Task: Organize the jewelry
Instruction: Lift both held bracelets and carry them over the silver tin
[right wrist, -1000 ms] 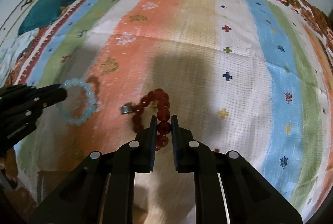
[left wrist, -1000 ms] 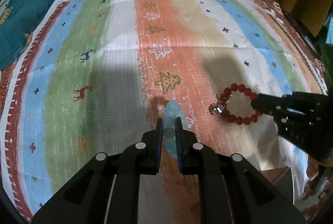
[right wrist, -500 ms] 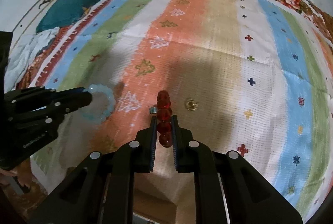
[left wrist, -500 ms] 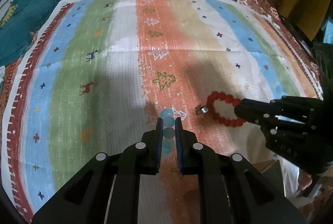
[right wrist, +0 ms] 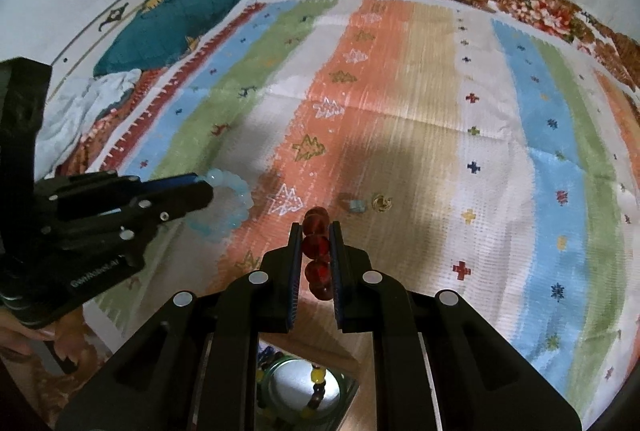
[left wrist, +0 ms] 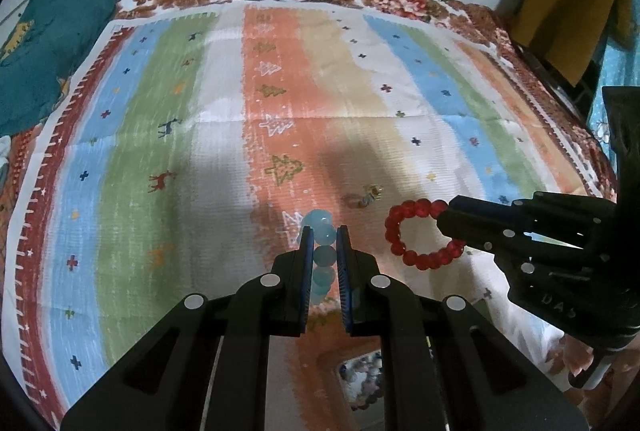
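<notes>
The striped woven cloth with tree and deer motifs (left wrist: pixel 224 159) covers the bed beneath both my tools; the jewelry is worked above it. Below my wrists, at the bottom edge of each view, an open container (right wrist: pixel 304 387) already holds mixed beads; I judge it to be the destination, though its shape is partly hidden.

My left gripper (left wrist: pixel 323 251) has its fingers (left wrist: pixel 306 263) almost fully closed on the pale blue translucent bead bracelet (left wrist: pixel 323 255). The beads run in a line between the pads, and the rest of the loop hangs free past the tips, clear of the cloth.

My right gripper (right wrist: pixel 316 251) is likewise nearly closed, its fingers (right wrist: pixel 295 259) clamped on the dark red glass-like bead bracelet (right wrist: pixel 317 251). Seen from the left wrist, the red loop hangs open to one side of the tips.

Handling, as I judge it: both bracelets are light, limp and probably strung on elastic, so they swing and sag. The beads are hard, smooth and round, and can roll out from between flat pads. The best hold is across one or two beads with the cord running along the pads, as now. Moderate pressure is sufficient; excess force may chip a bead.

Two small loose pieces (right wrist: pixel 370 203), one bluish and one gold-coloured, lie on the cloth just beyond my right tips, touching neither tool.
</notes>
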The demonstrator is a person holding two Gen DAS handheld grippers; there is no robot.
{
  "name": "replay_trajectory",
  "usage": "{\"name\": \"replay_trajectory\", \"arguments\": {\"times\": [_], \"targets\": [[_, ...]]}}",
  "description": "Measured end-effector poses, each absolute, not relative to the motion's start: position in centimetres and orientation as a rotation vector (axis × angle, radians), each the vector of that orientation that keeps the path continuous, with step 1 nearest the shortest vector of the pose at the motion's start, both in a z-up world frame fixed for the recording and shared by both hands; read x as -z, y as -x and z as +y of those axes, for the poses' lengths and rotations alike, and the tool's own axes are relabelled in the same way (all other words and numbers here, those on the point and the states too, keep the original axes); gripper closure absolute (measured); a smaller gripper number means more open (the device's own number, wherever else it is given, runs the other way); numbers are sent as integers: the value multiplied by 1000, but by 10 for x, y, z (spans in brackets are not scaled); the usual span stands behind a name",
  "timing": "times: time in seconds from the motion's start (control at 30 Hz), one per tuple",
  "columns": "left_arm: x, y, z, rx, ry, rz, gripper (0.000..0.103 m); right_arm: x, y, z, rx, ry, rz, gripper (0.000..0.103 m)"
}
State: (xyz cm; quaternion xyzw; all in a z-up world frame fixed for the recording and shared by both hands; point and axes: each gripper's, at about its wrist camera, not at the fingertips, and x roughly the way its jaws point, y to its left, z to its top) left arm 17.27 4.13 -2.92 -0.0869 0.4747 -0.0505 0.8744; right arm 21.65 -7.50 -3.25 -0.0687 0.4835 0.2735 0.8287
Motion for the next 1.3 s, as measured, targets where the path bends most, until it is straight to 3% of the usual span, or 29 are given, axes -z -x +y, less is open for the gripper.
{"name": "replay_trajectory", "arguments": {"times": [1.3], "targets": [[0, -102, 10, 189, 166, 908, 92, 7, -140, -115, -606, 143, 953, 89]]}}
